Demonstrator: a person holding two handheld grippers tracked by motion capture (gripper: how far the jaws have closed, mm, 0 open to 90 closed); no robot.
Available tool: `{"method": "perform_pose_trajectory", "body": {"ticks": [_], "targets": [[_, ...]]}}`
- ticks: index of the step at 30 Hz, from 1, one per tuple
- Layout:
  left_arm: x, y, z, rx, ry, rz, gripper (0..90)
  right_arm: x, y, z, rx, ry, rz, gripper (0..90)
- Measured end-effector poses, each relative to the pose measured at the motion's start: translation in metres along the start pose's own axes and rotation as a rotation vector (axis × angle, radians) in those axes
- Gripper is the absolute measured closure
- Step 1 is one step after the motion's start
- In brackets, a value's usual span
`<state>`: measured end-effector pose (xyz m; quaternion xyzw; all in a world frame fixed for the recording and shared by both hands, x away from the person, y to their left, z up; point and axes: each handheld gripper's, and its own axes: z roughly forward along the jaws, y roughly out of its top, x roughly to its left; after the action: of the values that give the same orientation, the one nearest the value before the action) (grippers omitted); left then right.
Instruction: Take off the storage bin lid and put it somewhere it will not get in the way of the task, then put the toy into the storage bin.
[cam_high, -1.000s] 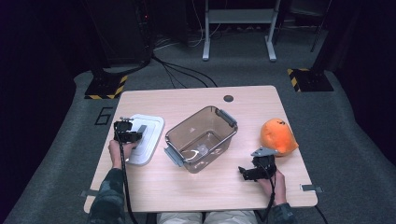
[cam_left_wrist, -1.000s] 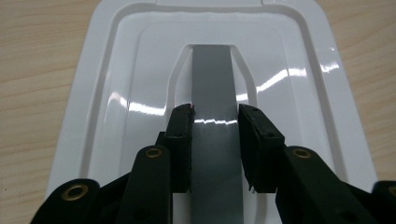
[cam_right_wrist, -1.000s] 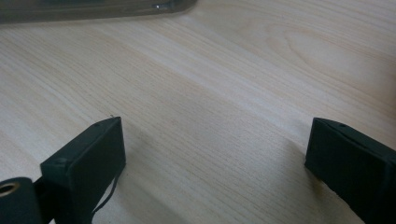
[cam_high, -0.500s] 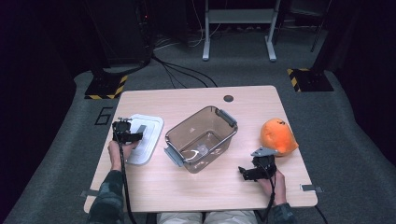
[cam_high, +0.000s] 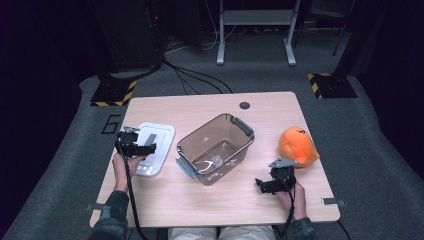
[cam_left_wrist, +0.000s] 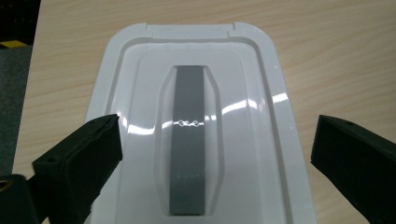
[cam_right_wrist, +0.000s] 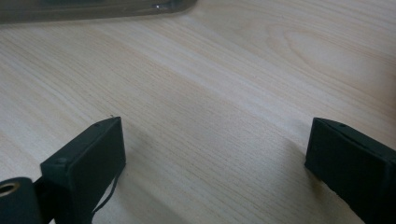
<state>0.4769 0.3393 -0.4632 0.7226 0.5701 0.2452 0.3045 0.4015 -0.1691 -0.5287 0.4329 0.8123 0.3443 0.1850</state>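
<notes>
While just opening, left tool (cam_left_wrist: 212, 154) gapes wide — empty, above white lid (cam_left_wrist: 140, 84).

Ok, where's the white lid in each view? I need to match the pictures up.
High view: white lid lies left of the clear bin, under the left gripper.
Left gripper view: lid fills the centre, between open jaws.
Right gripper view: not in it.
Shared landmark: the lid's grey handle.
</notes>
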Motion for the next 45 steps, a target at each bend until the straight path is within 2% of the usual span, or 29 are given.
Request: {"method": "perform_pose_trajectory", "body": {"ticks": [6, 8, 16, 23, 29, 30, 31, 33, 35, 38, 40, 41, 42, 43, 45], "targets": [[-0.013, -0.014, -0.012, -0.032, -0.025, 0.032, 0.0, 0.0, 0.0, 0.0, 0.0, 0.0, 0.0, 3.9], [-0.021, -0.024, -0.018, -0.046, -0.039, 0.058, 0.0, 0.0, 0.0, 0.0, 0.0, 0.0, 0.0, 3.9], [-0.044, -0.052, -0.031, -0.079, -0.068, 0.113, 0.0, 0.0, 0.0, 0.0, 0.0, -0.001, 0.0, 3.9], [-0.068, -0.073, -0.037, -0.073, -0.092, 0.174, 0.0, 0.0, 0.0, 0.0, 0.0, -0.002, 0.002, 3.9], [-0.095, -0.084, -0.035, -0.046, -0.132, 0.259, 0.0, 0.0, 0.0, 0.0, 0.0, -0.002, 0.002, 3.9], [-0.095, -0.084, -0.035, -0.046, -0.132, 0.259, 0.0, 0.0, 0.0, 0.0, 0.0, -0.002, 0.001, 3.9], [-0.103, -0.087, -0.033, -0.035, -0.149, 0.283, 0.0, 0.0, 0.0, 0.0, 0.0, -0.002, 0.001, 3.9], [-0.11, -0.09, -0.029, -0.021, -0.17, 0.294, 0.0, 0.0, 0.0, 0.0, 0.0, -0.002, 0.001, 3.8], [-0.115, -0.092, -0.023, -0.01, -0.174, 0.316, 0.0, 0.0, 0.0, 0.0, 0.001, -0.003, 0.001, 3.6], [-0.12, -0.095, -0.017, 0.003, -0.188, 0.306, 0.0, 0.0, 0.0, 0.0, 0.002, -0.008, 0.002, 2.7], [-0.122, -0.096, -0.014, 0.002, -0.181, 0.307, 0.0, 0.0, 0.0, 0.001, 0.005, -0.017, 0.004, 0.9], [-0.123, -0.099, -0.011, -0.013, -0.186, 0.294, 0.0, 0.002, 0.001, 0.002, 0.009, -0.027, 0.028, 0.0], [-0.123, -0.099, -0.011, -0.013, -0.186, 0.294, 0.0, 0.002, 0.001, 0.002, 0.009, -0.027, 0.028, 0.0], [-0.123, -0.101, -0.01, -0.029, -0.192, 0.269, 0.0, 0.001, 0.001, 0.002, 0.011, -0.026, 0.03, 0.0], [-0.124, -0.101, -0.01, -0.034, -0.188, 0.267, 0.2, 0.003, 0.001, 0.002, 0.008, -0.034, 0.036, 0.0]]}}
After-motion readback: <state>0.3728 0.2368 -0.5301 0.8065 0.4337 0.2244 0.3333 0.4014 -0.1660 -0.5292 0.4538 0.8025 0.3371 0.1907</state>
